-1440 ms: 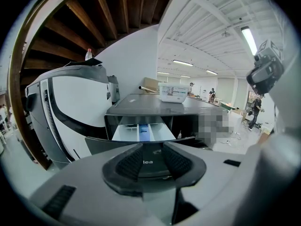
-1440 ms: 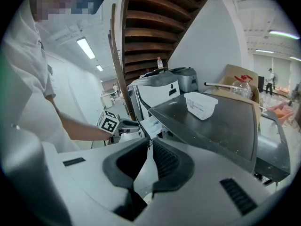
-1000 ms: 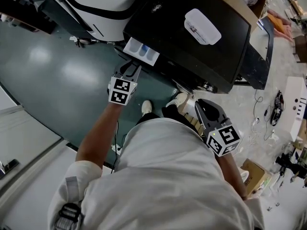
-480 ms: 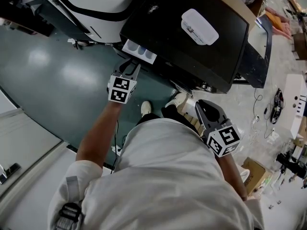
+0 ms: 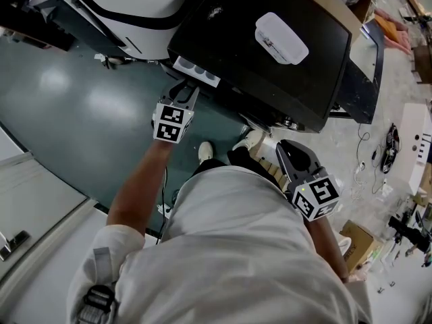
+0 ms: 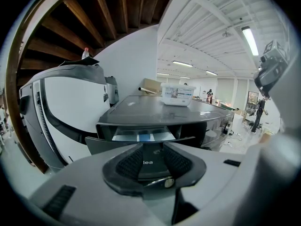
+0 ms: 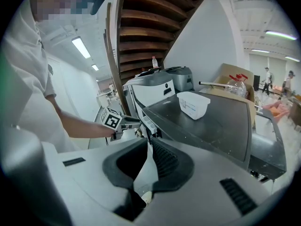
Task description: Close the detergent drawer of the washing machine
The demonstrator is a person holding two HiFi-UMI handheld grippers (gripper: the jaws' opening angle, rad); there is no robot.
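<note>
The dark washing machine has its detergent drawer sticking out a short way at its front left corner. My left gripper is pressed against the drawer's grey front panel, jaws a little apart, and the panel shows between them. In the left gripper view the drawer's white and blue compartments lie just beyond the pads. My right gripper hangs shut and empty near my body, off the machine's front. In the right gripper view the left gripper is at the drawer.
A white plastic box sits on the machine's top. A white and black appliance stands to the machine's left. On the floor at the right are cables and a cardboard box. Wooden stairs rise overhead.
The drawer has slid farther into the machine, with my left gripper following it forward. Less of the compartments shows. The right gripper has barely moved.
</note>
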